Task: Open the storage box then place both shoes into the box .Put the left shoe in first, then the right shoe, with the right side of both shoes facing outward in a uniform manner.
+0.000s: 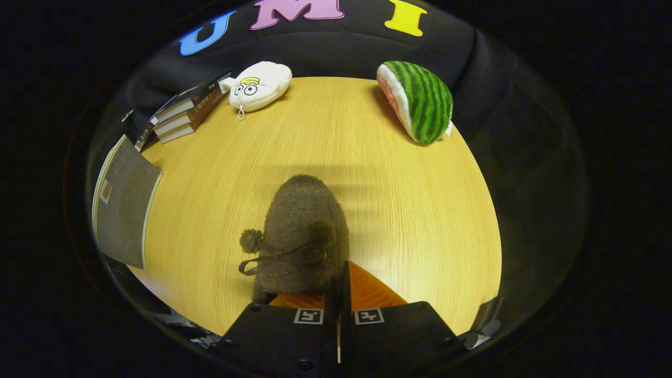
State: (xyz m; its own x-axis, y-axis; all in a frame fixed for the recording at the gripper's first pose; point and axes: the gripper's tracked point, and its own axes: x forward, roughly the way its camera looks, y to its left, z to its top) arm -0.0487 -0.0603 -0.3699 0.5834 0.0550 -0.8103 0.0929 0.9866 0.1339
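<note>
Gripper [338, 283] fingers sit drawn almost together, and they seem to pinch the rear rim of a fuzzy brown shoe [302, 231]; whether both truly press on it is hard to tell, because the contact is hidden right at the tips. That shoe lies just ahead of the fingers on the wooden table [409, 210], its orange lining showing at the near end. Its long axis runs near to far, heel toward the gripper, rounded toe pointing away toward the far side. A ribbon bow with two pompoms crosses its upper and trails to the left.

As for progress, I judge the task to be at a shoe-handling step: one shoe is in hand or about to be, and placement remains. Which shoe of the pair this is cannot be told.

Far off sit a white plush toy [261, 85], a watermelon plush [420, 100] and stacked books [186, 113]; a grey book [123, 202] lies left.
</note>
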